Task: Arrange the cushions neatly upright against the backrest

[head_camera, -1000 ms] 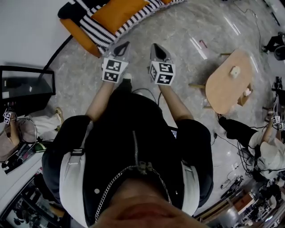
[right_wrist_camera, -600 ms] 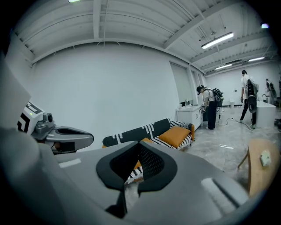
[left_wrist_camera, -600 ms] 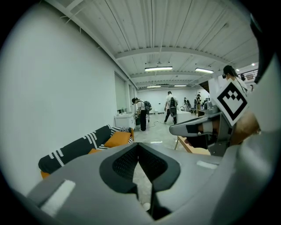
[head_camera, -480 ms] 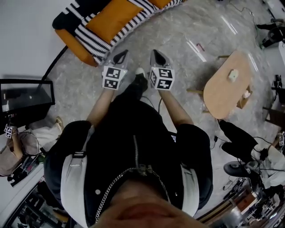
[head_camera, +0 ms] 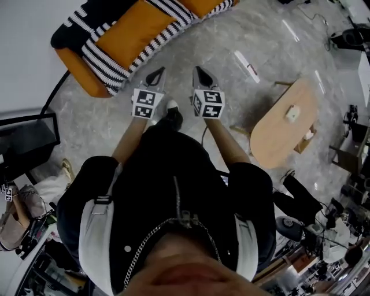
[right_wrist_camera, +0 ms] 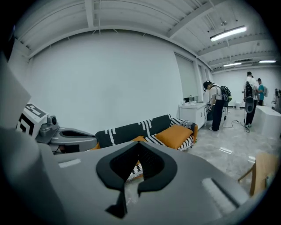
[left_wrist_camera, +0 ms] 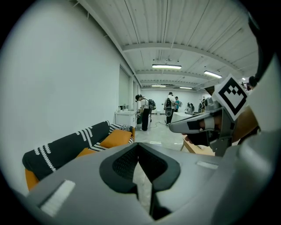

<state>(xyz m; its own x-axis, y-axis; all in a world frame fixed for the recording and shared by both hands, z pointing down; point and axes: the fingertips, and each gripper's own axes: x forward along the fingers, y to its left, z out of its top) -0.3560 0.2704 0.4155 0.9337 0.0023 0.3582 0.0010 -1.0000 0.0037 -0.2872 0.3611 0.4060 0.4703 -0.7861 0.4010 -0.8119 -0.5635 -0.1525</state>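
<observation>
An orange sofa (head_camera: 81,72) stands at the top left of the head view, draped with a black-and-white striped throw (head_camera: 101,58). An orange cushion (head_camera: 136,29) lies flat on its seat, and a second orange cushion (head_camera: 209,4) shows at the top edge. My left gripper (head_camera: 155,77) and right gripper (head_camera: 202,75) hover side by side over the floor, short of the sofa, both shut and empty. The left gripper view shows the sofa (left_wrist_camera: 66,149) and the cushion (left_wrist_camera: 116,138) beyond the shut left gripper (left_wrist_camera: 139,151). The right gripper view shows that cushion (right_wrist_camera: 175,135) past the shut right gripper (right_wrist_camera: 138,151).
An oval wooden table (head_camera: 283,121) stands to the right on the marble floor. A dark monitor (head_camera: 29,136) sits at the left. People (left_wrist_camera: 142,112) stand by a white cabinet (left_wrist_camera: 127,117) at the far end of the room. Gear and cables clutter the lower right.
In the head view the sofa has slid left and more of it shows. The table has shifted left too. Both grippers stay shut, side by side.
</observation>
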